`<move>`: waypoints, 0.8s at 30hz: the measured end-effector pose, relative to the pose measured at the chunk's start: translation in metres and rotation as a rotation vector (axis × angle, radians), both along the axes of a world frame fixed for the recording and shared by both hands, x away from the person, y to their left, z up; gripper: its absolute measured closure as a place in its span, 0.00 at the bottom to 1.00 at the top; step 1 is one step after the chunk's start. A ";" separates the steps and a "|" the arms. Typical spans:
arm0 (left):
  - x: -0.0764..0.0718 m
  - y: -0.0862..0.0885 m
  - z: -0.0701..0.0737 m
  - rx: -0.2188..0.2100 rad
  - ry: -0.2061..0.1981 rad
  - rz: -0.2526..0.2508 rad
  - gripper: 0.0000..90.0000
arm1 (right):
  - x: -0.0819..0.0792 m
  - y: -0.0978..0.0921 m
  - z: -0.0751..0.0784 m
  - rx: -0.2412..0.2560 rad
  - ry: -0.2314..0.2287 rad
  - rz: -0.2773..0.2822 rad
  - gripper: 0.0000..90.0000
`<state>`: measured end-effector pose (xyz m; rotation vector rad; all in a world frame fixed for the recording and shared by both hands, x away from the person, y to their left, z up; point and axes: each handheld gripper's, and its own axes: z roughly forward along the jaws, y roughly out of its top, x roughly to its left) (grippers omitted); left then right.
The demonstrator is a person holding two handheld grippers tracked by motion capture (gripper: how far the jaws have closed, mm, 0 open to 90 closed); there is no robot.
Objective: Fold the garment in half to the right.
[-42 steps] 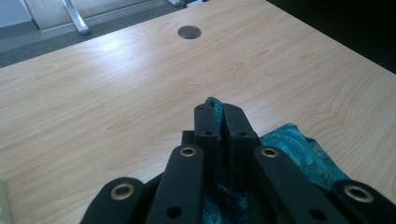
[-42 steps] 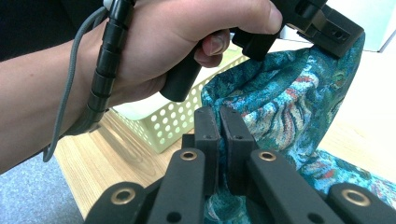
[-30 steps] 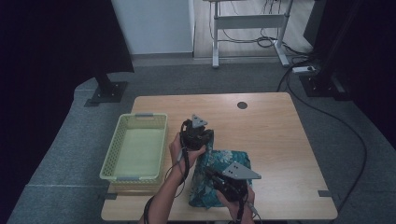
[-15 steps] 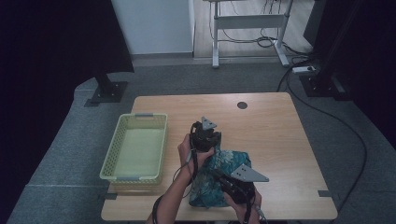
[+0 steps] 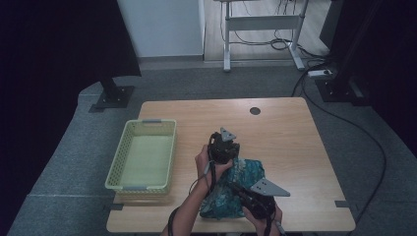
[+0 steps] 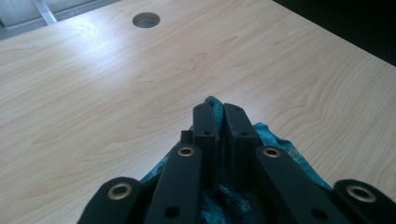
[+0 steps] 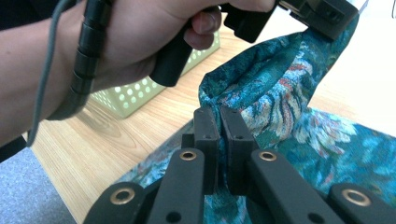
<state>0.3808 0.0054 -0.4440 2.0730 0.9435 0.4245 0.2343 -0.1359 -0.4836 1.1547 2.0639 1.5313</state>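
Observation:
A teal cloth with a flower pattern (image 5: pixel 235 186) lies bunched on the wooden table (image 5: pixel 285 137) near its front edge. My left gripper (image 5: pixel 231 156) is shut on the cloth's far corner and holds it raised; in the left gripper view the jaws pinch teal fabric (image 6: pixel 268 135) at the left gripper (image 6: pixel 219 114) tips. My right gripper (image 5: pixel 246 194) is shut on the near edge of the cloth. In the right gripper view the right gripper (image 7: pixel 219 116) pinches the fabric (image 7: pixel 280 88), which rises in a fold to the left gripper at the top.
A pale green plastic basket (image 5: pixel 145 155) stands on the table's left side; its wall (image 7: pixel 140 95) shows behind the hand (image 7: pixel 126 42). A round cable hole (image 5: pixel 254 111) sits at the table's far edge. Bare wood (image 6: pixel 116 79) stretches beyond the cloth.
My left gripper has carried the cloth corner to the right and a little nearer over the last second. The right gripper has drifted slightly right with its edge of the cloth.

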 end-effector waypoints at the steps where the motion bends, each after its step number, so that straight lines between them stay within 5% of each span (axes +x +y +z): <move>1: 0.000 -0.001 -0.001 0.000 0.000 -0.001 0.94 | 0.000 -0.001 -0.002 -0.001 0.003 -0.002 0.95; 24: -0.004 -0.036 -0.032 0.033 0.037 -0.049 0.93 | -0.006 -0.023 -0.028 -0.048 0.060 -0.043 0.94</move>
